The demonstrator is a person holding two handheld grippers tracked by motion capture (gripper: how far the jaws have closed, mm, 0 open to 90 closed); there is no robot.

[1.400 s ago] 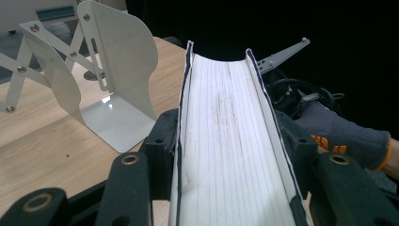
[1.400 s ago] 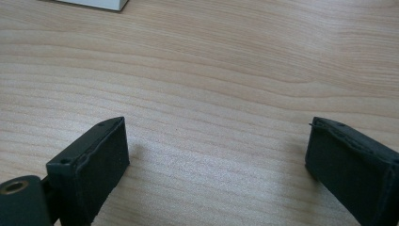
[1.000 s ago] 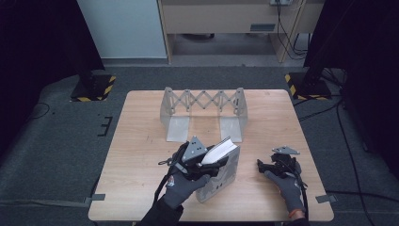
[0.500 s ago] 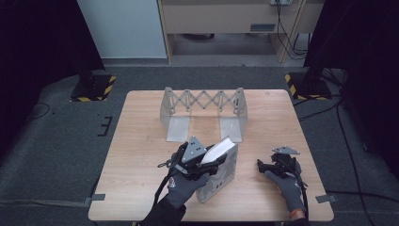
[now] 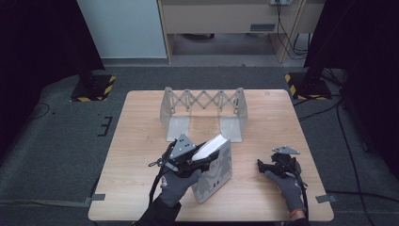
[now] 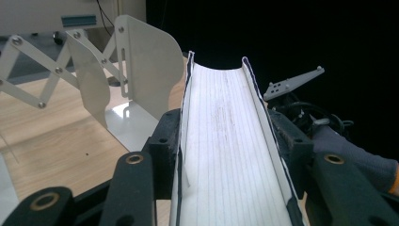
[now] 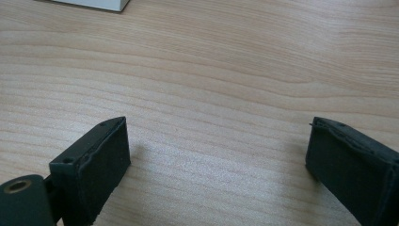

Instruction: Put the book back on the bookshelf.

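A thick book (image 5: 217, 173) with a grey cover and white page edges stands tilted on the wooden table (image 5: 141, 141), near its front middle. My left gripper (image 5: 206, 158) is shut on the book's upper end, one jaw on each cover. In the left gripper view the lined page edge of the book (image 6: 226, 155) runs up between the two black jaws of the left gripper (image 6: 227, 136). My right gripper (image 5: 261, 164) rests low on the table at the front right. In its own view the right gripper (image 7: 216, 160) is open, with bare wood between the jaws.
A metal rack (image 5: 202, 101) with a scissor lattice and two upright end plates stands at the back middle of the table; its near plate (image 6: 141, 70) shows just left of the book. Dark floor, cables and striped stand feet surround the table.
The left hand has shifted only slightly with the book in its grip. The right hand and gripper have stayed where they were.
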